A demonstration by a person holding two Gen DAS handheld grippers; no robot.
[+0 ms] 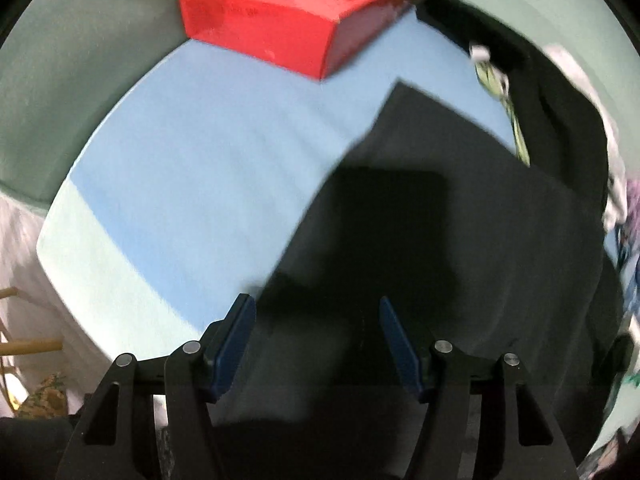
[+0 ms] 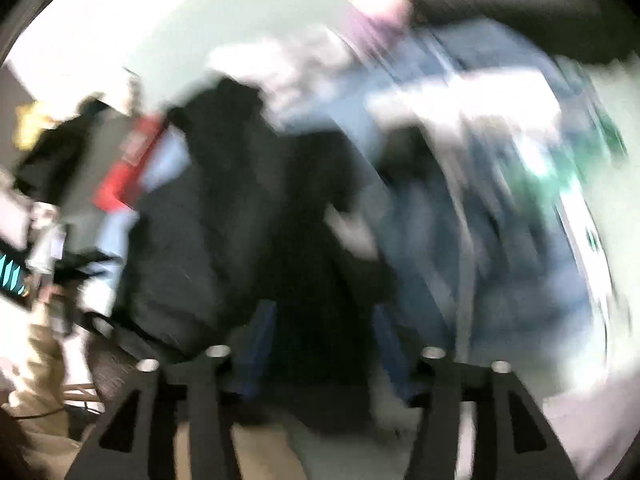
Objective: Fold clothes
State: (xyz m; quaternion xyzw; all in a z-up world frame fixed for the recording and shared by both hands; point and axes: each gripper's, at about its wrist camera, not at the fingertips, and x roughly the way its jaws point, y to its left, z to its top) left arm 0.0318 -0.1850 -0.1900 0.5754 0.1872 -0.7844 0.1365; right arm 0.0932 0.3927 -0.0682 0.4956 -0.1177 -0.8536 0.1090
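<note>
Both grippers pointing down.
Your left gripper (image 1: 318, 312) has jaws apart, nothing clamped; right gripper (image 2: 324, 320) is blurred, jaws apart.

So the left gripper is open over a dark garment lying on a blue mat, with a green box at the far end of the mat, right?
Nearly. The box at the far end of the blue mat is red, not green; the left wrist view shows it clearly. The rest holds: the left gripper is open above the dark garment, which lies on the mat.
</note>
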